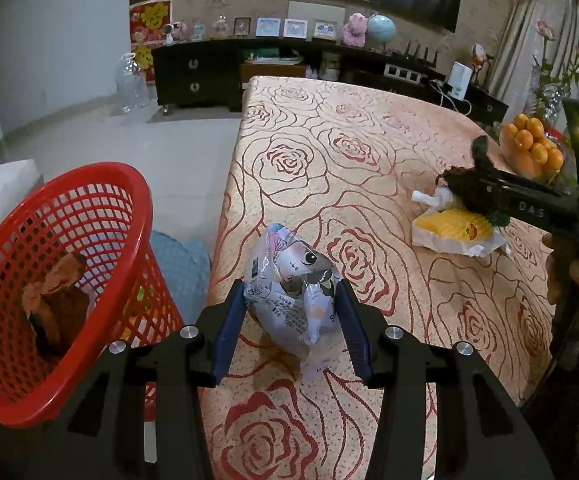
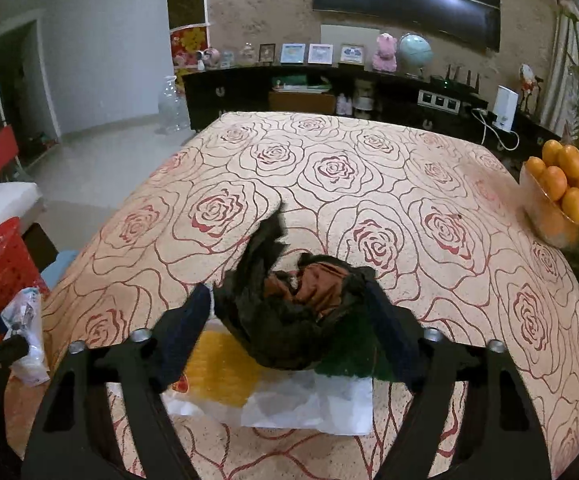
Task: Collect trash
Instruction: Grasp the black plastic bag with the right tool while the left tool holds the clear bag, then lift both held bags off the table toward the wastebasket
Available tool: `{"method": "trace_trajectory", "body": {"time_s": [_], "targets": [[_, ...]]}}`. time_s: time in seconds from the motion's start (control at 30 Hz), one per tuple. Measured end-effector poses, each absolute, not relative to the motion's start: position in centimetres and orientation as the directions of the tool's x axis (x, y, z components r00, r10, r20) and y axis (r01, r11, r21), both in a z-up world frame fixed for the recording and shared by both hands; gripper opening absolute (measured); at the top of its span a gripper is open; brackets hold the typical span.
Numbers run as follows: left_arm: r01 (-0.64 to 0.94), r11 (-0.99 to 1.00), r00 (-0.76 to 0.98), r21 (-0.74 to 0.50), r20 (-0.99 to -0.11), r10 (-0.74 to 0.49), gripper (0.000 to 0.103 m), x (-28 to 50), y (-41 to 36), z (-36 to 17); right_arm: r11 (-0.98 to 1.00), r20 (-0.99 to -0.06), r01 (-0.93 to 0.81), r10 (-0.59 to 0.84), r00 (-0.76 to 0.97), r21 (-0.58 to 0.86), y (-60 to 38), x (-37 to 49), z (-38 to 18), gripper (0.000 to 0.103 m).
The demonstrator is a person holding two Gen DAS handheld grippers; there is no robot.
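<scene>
The left claw [image 1: 293, 312] squeezes a crinkly grey snack bag [image 1: 295, 284] above the rose-patterned worktop [image 1: 329, 152]. A red basket [image 1: 61, 280] with brown paper inside sits at nine o'clock from it. The right claw [image 2: 289, 316] grips a dark crumpled wrapper [image 2: 289, 312], lifted over a yellow and white wrapper [image 2: 249, 384] lying on the worktop. A bowl of oranges [image 2: 561, 200] stands at two o'clock from it.

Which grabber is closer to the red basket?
Left. The left gripper, clamped on a crumpled cat-print wrapper, sits right beside the red basket. The right gripper, holding dark crumpled trash, is farther across the table.
</scene>
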State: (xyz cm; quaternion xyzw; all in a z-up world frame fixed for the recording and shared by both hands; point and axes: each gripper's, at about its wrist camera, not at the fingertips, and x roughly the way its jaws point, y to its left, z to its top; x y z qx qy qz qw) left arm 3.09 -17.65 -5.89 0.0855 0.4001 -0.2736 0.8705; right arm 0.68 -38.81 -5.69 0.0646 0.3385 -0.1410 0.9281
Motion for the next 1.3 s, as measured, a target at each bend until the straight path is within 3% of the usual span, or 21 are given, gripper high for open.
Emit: {"method": "trace_trajectory", "body": {"time_s": [0.17, 0.27, 0.6, 0.8, 0.93, 1.07, 1.3], "targets": [[0.552, 0.832, 0.540, -0.054, -0.737, -0.406, 0.044, 2.8, -17.9, -5.8, 0.958, -0.659, 0.286, -0.205, 0.724, 0.017, -38.6, 0.5, -5.9, 0.050], [0.551, 0.833, 0.540, -0.054, -0.737, -0.406, 0.045, 2.8, -17.9, -5.8, 0.958, -0.657, 0.286, -0.201, 0.726, 0.024, -38.5, 0.1, -5.9, 0.045], [0.538, 0.840, 0.555, -0.067, -0.722, -0.412, 0.044, 3.0, -17.2, -5.1, 0.964, -0.571, 0.244, -0.145, 0.808, 0.101, -36.6, -5.9, -2.8, 0.043], [0.542, 0.837, 0.550, -0.075, -0.721, -0.421, 0.044, 3.1, -17.0, -5.1, 0.969, -0.618, 0.220, -0.104, 0.779, 0.116, -35.2, -7.9, -4.7, 0.044], [0.547, 0.834, 0.552, -0.069, -0.720, -0.421, 0.045, 2.8, -17.1, -5.2, 0.972, -0.665, 0.222, -0.118, 0.737, 0.075, -34.4, -7.4, -6.5, 0.047], [0.548, 0.834, 0.551, -0.070, -0.719, -0.423, 0.044, 2.8, -17.1, -5.2, 0.968, -0.671, 0.235, -0.119, 0.732, 0.085, -34.3, -7.1, -6.9, 0.074], [0.556, 0.829, 0.554, -0.067, -0.714, -0.429, 0.045, 2.5, -17.1, -5.1, 0.967, -0.696, 0.246, -0.134, 0.706, 0.063, -34.4, -6.2, -8.0, 0.075]]}}
